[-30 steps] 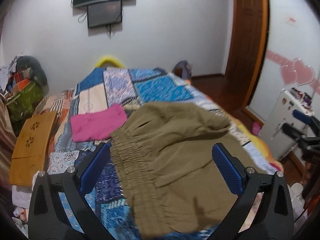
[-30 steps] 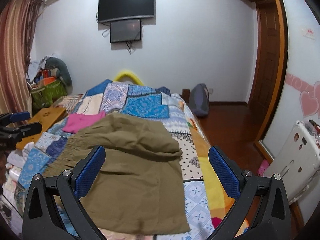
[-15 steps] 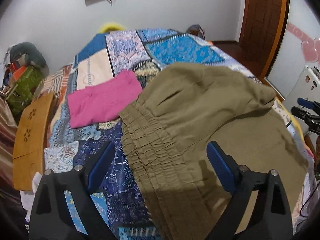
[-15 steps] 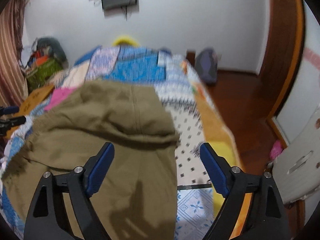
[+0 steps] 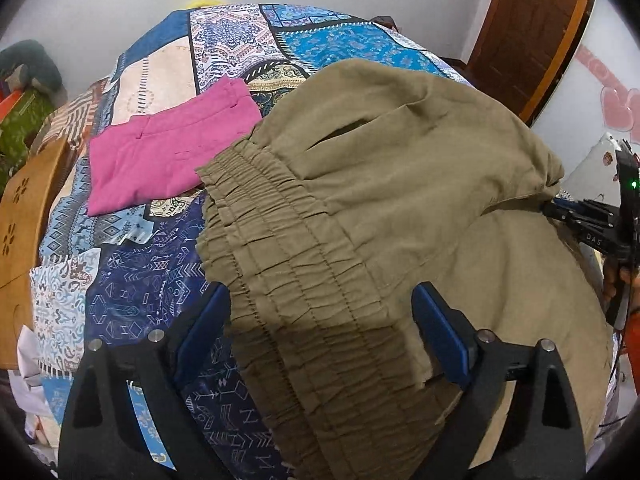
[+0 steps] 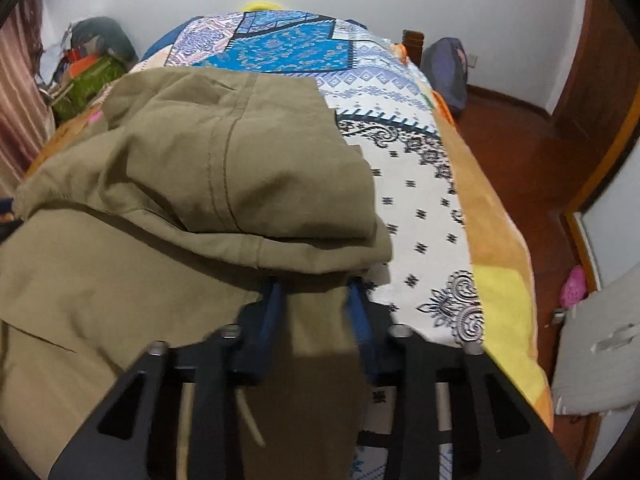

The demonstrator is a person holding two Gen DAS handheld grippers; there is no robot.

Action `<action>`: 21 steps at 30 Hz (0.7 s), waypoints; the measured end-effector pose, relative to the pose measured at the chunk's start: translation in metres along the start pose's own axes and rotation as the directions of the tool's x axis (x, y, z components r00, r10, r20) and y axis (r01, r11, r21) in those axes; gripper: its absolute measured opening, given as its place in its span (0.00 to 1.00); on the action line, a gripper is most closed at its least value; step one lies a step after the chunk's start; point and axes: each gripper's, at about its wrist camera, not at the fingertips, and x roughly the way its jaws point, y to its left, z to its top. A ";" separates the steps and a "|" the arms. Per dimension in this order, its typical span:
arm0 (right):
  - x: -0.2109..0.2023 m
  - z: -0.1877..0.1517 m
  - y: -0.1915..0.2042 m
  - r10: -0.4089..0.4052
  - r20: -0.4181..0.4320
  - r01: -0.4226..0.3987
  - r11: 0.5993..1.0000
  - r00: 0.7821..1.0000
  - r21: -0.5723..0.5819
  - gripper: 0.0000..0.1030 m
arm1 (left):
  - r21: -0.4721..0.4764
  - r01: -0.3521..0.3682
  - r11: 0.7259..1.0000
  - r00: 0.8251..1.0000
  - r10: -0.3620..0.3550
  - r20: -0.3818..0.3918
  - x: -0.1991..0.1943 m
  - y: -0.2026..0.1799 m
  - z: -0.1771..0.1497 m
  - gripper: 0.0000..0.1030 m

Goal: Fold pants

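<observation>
Olive-green pants (image 5: 400, 200) lie rumpled on a patchwork bedspread (image 5: 152, 280), with the elastic waistband (image 5: 280, 248) toward the left. My left gripper (image 5: 320, 320) is open, its blue pads straddling the waistband just above it. My right gripper (image 6: 316, 304) has its jaws closing on the pants (image 6: 200, 168) at the folded edge of the fabric, with cloth between the blue pads; the fingertips are hidden under the fold. The right gripper also shows at the right edge of the left wrist view (image 5: 560, 208).
Folded pink pants (image 5: 168, 152) lie on the bed beyond the waistband. A wooden board (image 5: 24, 208) stands at the bed's left side. The bed's right edge (image 6: 512, 280) drops to a wooden floor. A white appliance (image 6: 600, 360) stands at the right.
Both grippers have dropped down and moved forward onto the pants. The right gripper's jaws have narrowed from wide open to gripping the folded fabric. The left stayed open.
</observation>
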 end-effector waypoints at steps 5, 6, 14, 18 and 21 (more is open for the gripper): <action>-0.003 -0.003 -0.010 0.032 -0.002 -0.032 0.999 0.999 0.044 0.08 | 0.031 -0.034 0.999 0.999 0.035 -0.003 -0.003 -0.005 -0.001 0.75; -0.007 -0.007 -0.008 0.025 -0.005 -0.025 0.999 1.000 0.036 0.07 | 0.043 -0.046 0.998 0.999 0.046 0.000 -0.005 -0.007 -0.002 0.72; -0.019 -0.015 -0.006 0.032 -0.040 -0.029 0.998 0.999 0.054 0.09 | 0.009 -0.035 0.999 0.999 0.035 -0.013 -0.013 0.007 -0.007 0.71; -0.038 -0.009 -0.013 0.034 -0.019 -0.032 0.997 0.999 0.077 0.14 | 0.004 -0.031 1.000 0.999 0.031 0.015 -0.031 0.009 -0.003 0.71; -0.052 0.001 -0.019 0.036 0.038 -0.040 0.994 0.999 0.101 0.23 | 0.008 -0.034 0.999 0.998 0.034 0.045 -0.040 0.009 0.006 0.72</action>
